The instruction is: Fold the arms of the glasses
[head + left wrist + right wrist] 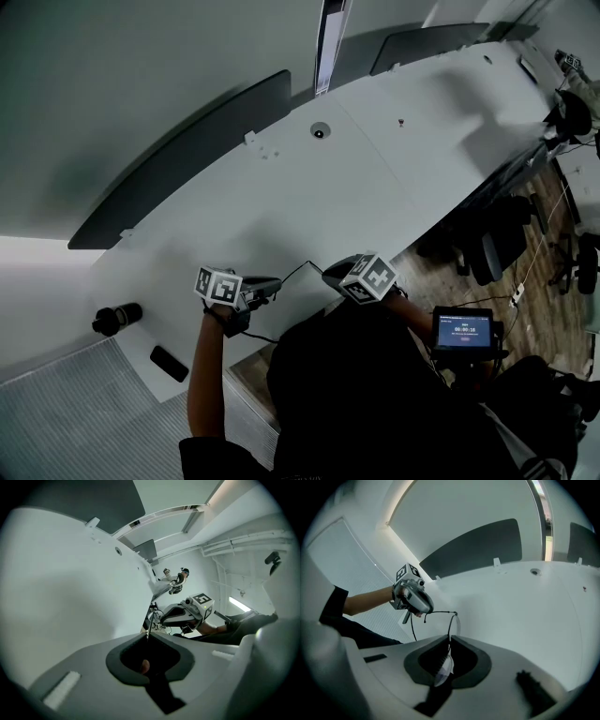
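Jaws of the right gripper [450, 641] are closed on the glasses [445, 667] at the clear, curved lens. Jaws of the left gripper [147, 637] are closed on the tip of the thin dark wire arm. Both grippers sit close together at lower centre of the head view, tilted down at the near edge of the smooth white bench [375, 187], left forearm bare, with the glasses spanning the gap between them.
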A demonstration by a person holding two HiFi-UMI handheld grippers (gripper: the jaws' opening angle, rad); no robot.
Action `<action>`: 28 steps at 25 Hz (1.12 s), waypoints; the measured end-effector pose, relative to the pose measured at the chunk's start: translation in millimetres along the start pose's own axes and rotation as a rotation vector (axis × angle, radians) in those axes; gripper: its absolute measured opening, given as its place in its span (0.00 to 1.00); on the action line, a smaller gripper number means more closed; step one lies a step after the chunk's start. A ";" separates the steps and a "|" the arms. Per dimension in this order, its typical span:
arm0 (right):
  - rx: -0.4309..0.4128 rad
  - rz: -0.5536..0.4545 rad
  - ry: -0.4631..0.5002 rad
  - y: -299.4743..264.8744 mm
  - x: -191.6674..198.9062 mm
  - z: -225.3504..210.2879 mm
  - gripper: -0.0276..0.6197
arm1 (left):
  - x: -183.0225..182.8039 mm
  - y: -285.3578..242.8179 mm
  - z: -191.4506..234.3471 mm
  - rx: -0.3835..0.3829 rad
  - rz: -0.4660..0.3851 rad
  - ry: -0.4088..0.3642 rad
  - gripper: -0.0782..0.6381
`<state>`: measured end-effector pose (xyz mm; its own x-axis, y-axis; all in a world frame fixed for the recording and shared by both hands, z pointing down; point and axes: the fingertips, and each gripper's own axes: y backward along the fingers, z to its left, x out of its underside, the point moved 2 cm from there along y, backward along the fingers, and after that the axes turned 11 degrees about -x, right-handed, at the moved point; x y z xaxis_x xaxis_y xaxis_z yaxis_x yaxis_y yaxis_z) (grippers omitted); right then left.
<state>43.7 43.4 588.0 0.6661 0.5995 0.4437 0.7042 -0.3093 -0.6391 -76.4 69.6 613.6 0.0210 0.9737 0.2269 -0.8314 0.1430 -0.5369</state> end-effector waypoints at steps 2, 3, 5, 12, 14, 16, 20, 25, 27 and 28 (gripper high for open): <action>0.020 -0.003 -0.018 -0.8 1.5 -6.2 0.07 | -0.1 -3.8 2.1 0.008 -0.010 -0.002 0.17; 0.031 -0.006 -0.026 -1.9 0.5 -10.7 0.07 | -0.1 -3.5 3.0 0.017 -0.017 -0.001 0.20; 0.038 -0.016 -0.040 -5.9 -4.0 -17.6 0.07 | 0.3 5.0 7.1 0.009 -0.053 -0.008 0.28; 0.092 -0.070 -0.106 15.9 -3.0 -40.5 0.07 | -9.0 48.1 1.9 -0.005 -0.369 0.022 0.34; 0.091 -0.112 -0.145 22.2 -6.2 -45.2 0.07 | -8.4 62.2 2.8 -0.033 -0.473 0.077 0.34; 0.081 -0.155 -0.188 27.0 -8.3 -47.7 0.07 | -3.0 70.9 6.6 -0.051 -0.562 0.119 0.34; 0.065 -0.222 -0.239 33.2 -11.7 -48.6 0.07 | 10.7 70.2 8.3 -0.038 -0.638 0.180 0.34; 0.066 -0.257 -0.237 35.6 -16.7 -48.8 0.07 | 18.4 56.0 13.7 -0.025 -0.666 0.246 0.34; 0.066 -0.261 -0.237 35.1 -17.6 -50.2 0.07 | 18.4 49.1 14.4 -0.001 -0.675 0.284 0.34; 0.065 -0.262 -0.238 35.7 -18.4 -49.3 0.07 | 19.4 47.2 15.6 0.001 -0.677 0.296 0.34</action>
<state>68.7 -15.1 588.0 0.3840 0.8096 0.4439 0.8211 -0.0796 -0.5652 -123.9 92.4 605.3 0.6786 0.6795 0.2791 -0.5838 0.7294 -0.3565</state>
